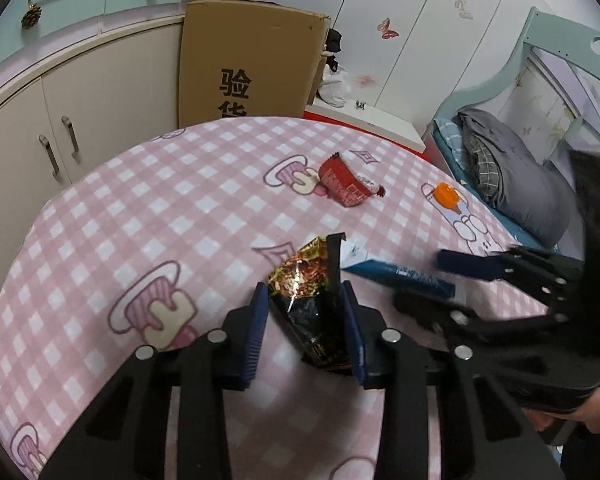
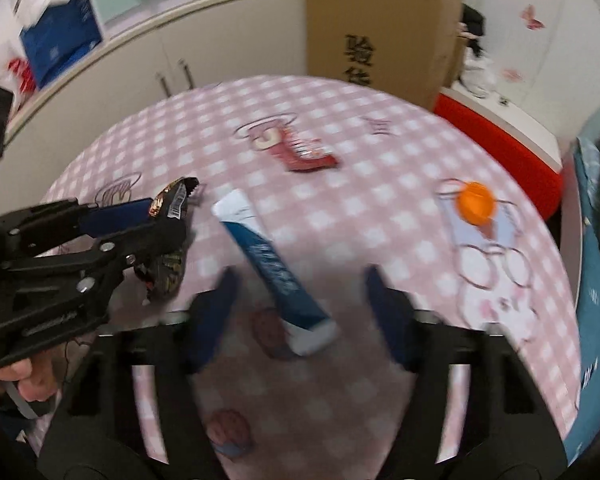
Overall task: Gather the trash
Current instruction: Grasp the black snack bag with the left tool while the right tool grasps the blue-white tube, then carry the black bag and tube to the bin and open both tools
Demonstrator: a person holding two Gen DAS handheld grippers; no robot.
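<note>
**Trash collection: barely begun, all four pieces on the table**

Taking the blue tube as the reference and working left to right. No bin or bag for the trash is visible, and nothing appears to be collected yet; by my judgement the job is at its first pickups.

Just left of the tube, the black snack wrapper lies between the fingers of the left gripper. The right pad touches its edge; the left pad stands a little off it. Whether it is truly pinched I cannot tell. Its long axis runs away from the gripper, torn end farthest.

The tube itself lies flat, apart from the wrapper. In the right wrist view its long axis runs from the white crimped end, far and left, to the near end between the fingers of the right gripper. Those fingers are spread well clear of it.

Beyond the tube lies a red wrapper. Right of it, well apart, sits an orange cap.
</note>
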